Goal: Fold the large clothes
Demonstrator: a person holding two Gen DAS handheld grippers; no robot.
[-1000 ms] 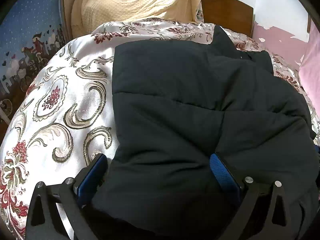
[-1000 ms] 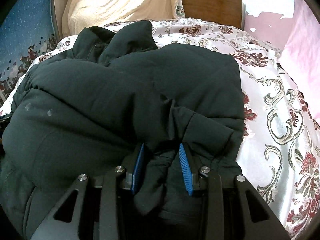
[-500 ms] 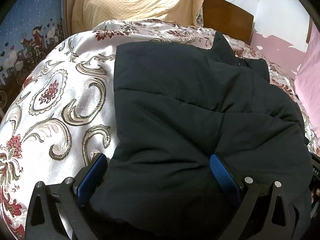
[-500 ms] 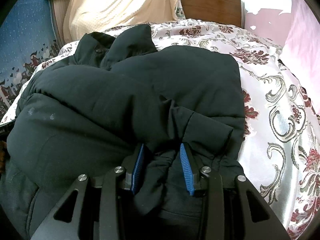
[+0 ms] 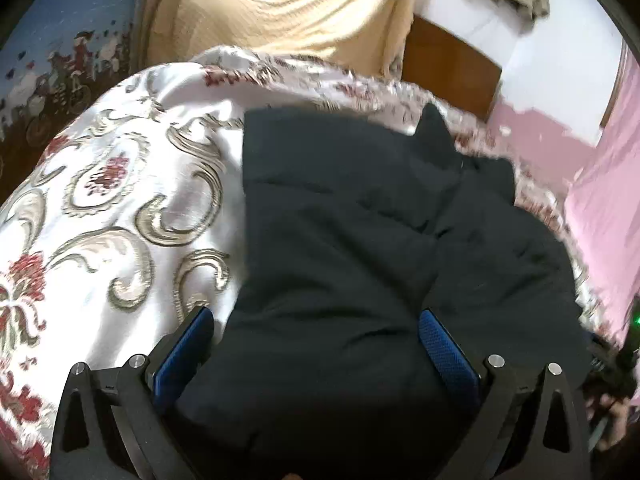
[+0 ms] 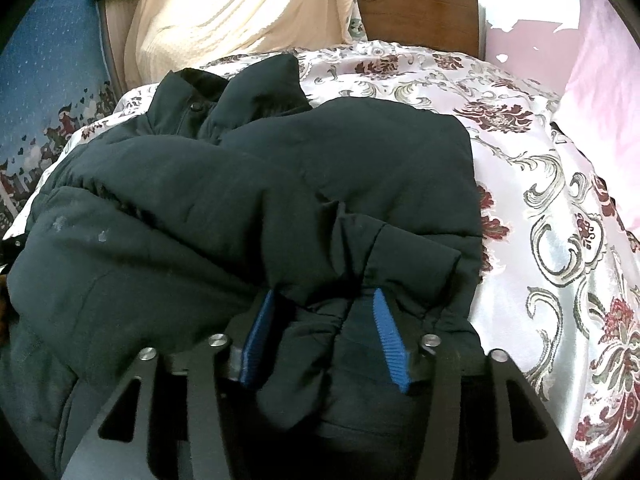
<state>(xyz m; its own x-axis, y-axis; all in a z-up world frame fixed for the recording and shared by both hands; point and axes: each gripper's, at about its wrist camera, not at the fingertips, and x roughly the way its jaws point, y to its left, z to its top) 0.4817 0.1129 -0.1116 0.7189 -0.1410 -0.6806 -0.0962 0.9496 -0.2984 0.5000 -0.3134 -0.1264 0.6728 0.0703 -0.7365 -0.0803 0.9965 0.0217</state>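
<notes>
We start at the left, where the floral bedspread (image 5: 120,208) lies bare beside the dark padded jacket (image 5: 360,248), which sits on the bed roughly folded, its collar at the far end toward the headboard (image 6: 416,8) and the cream blanket (image 6: 240,12). Our left gripper (image 5: 316,340) stands wide across the jacket's near left edge, its blue pads either side of a thick bulge of fabric; we cannot tell whether they press on it or merely straddle it. Moving right, the jacket's folded body rises in soft quilted ridges, with a sleeve cuff lying on top near the right side. Our right gripper (image 6: 324,336) sits at the near edge there, and its jaws have just been opening: a bunched fold of the jacket is between the pads, but they now stand apart from it at a middling width. The risk we see is in the padding. Released, the puffy layers may spring up and let the fold slide open, and the loose cuff could slip off toward the bedspread on the right. The satin bedspread looks slick, so any tug from the left side could drag the whole bundle askew. A pad withdrawn carelessly might also snag the bunched fold and pull it out.
</notes>
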